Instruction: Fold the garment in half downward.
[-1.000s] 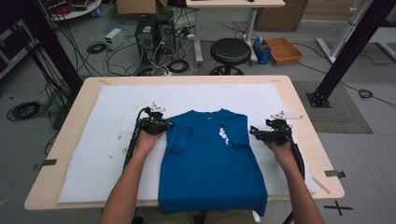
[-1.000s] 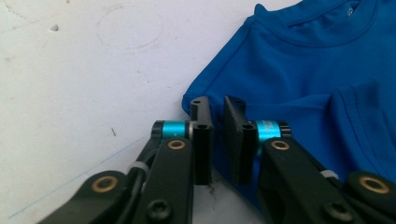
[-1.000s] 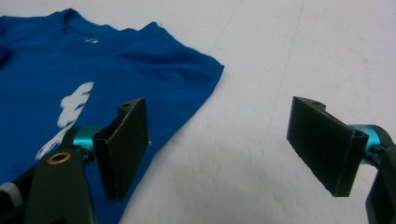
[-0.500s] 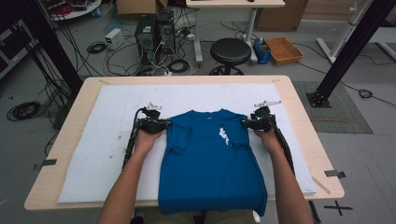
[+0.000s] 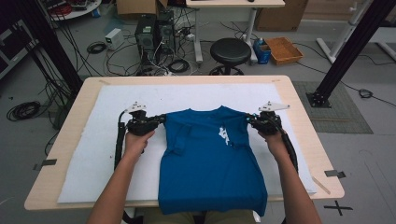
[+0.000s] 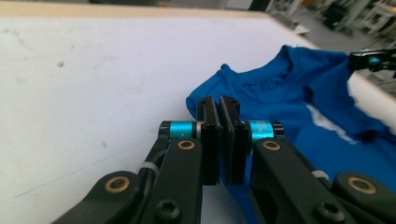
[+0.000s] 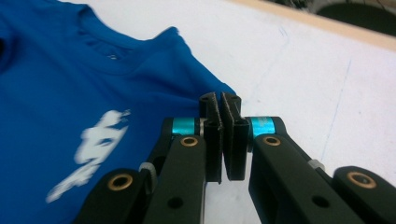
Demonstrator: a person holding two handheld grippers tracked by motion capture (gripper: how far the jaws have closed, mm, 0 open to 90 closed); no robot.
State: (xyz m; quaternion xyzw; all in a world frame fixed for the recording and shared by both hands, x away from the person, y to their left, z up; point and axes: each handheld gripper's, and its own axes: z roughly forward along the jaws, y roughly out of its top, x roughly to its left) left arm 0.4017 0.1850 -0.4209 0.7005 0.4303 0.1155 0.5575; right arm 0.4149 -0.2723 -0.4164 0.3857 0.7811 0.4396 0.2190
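— While your left gripper (image 5: pixel 161 118) and right gripper (image 5: pixel 248 119) pinched the blue T-shirt (image 5: pixel 210 158) at its shoulders, the right jaws having just closed, how firm was the hold?

— Thin. Fabric sat at the tips; uneven lifting could have slipped one corner.

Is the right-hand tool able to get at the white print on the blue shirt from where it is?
Probably yes. The right tool is shut on the shirt at its shoulder edge, and the white print lies bare with nothing between; it would have to let go first.
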